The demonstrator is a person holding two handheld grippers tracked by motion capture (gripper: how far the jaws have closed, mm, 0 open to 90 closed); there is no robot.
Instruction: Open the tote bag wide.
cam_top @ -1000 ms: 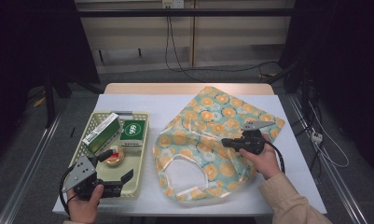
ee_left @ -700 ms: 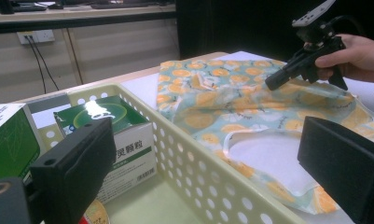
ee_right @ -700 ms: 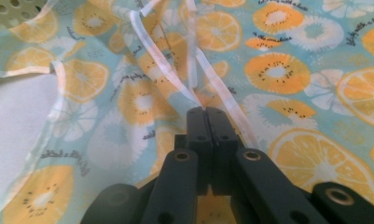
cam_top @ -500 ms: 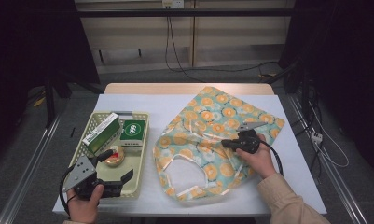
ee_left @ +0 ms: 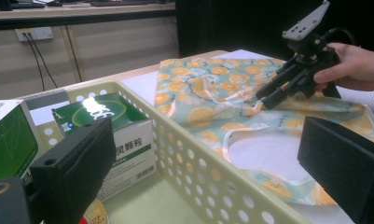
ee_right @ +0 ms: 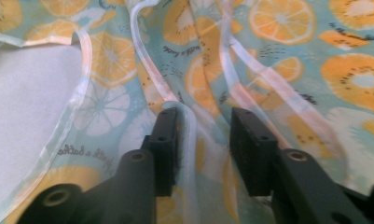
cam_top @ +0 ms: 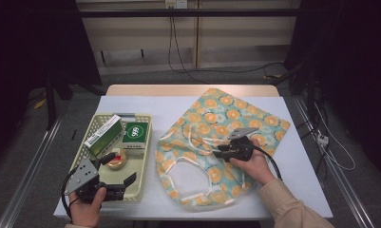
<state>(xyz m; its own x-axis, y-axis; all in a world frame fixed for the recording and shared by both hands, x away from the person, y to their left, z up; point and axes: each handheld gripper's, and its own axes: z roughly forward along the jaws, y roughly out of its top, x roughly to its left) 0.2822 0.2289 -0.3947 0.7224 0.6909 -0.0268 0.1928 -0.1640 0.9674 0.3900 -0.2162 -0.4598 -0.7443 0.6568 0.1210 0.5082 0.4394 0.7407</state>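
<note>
Bag: fruit-print tote bag point(cam_top: 216, 142) lies flat on the white table point(cam_top: 145, 102), just right of the basket, its mouth toward the person and its closed end toward the far right corner.
Handle strap: pale translucent strap point(ee_right: 187, 126) runs across the bag's middle, looping up between the right gripper's jaws.
Right gripper: right gripper point(cam_top: 220, 153) rests on the bag, jaws apart with a narrow gap astride the strap; whether either pad already touches the strap is hard to tell.
Key relation: strap lies directly ahead of and between these jaws, its length running roughly along them, so closing would likely pinch it; this hand is much the nearer to the bag.
Left gripper: left gripper point(cam_top: 119, 168) hovers over the basket's near end, jaws wide apart, holding nothing.
Basket: cream perforated basket point(cam_top: 143, 164) sits left of the bag, holding two green boxes point(cam_top: 133, 135) and a small round tin point(cam_top: 116, 160).
Room: bare table shows beyond the bag and right of it; the basket wall crowds the bag's left edge.
</note>
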